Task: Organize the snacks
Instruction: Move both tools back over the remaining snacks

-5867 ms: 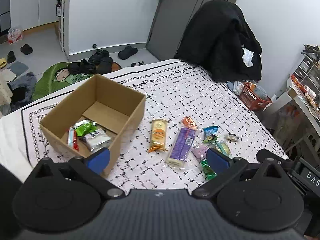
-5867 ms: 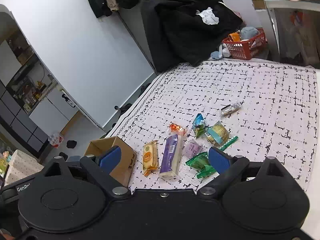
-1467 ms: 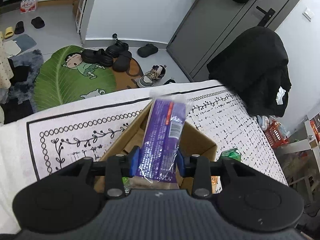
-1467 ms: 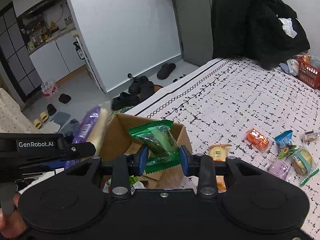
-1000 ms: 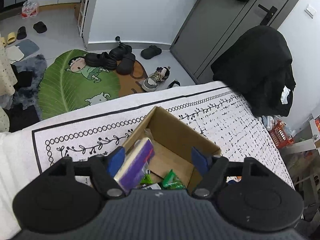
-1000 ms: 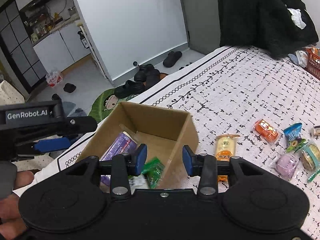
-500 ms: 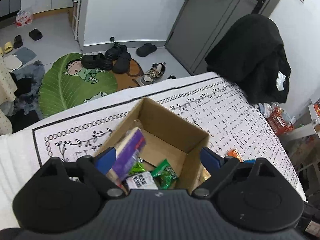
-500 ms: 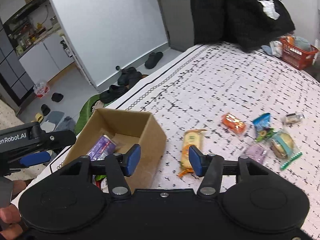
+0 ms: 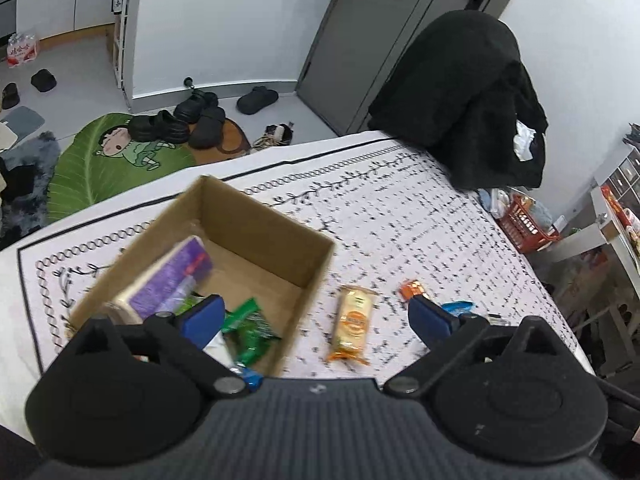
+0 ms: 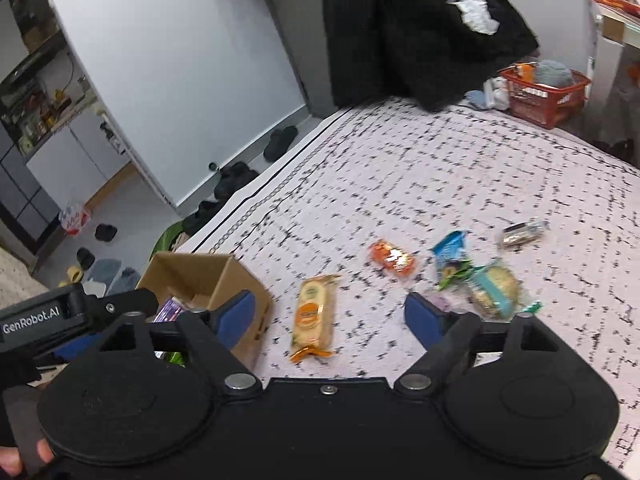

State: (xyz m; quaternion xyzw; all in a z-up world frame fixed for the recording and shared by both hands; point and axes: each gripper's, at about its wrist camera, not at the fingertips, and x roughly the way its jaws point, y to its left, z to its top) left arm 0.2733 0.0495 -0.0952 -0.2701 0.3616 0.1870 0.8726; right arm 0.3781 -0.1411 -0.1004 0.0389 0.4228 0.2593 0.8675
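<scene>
Snacks split between two places: some already in the cardboard box, the rest loose on the patterned bed cover. Box held a purple wafer pack leaning on its left wall, plus a green packet near the front.

Left gripper spread wide and empty, hovering over the box's near right corner. Right gripper likewise released, nothing between its pads, aimed at the loose items.

On the cover: yellow biscuit pack just beside the box; orange packet further right; blue packet; a round teal-banded snack; a small silvery wrapper at the far end. A pale purple item sat partly hidden behind the right finger.

Judged step: between deliveries, heading for the next pick. The yellow biscuit pack looked the nearest candidate; it would want a descent with fingers astride its narrow width.

Room: cover open and flat beyond the snacks. The box wall stood close to the biscuit pack's left side, so the inner finger had less clearance there. The blue, teal and purple items crowded together.
</scene>
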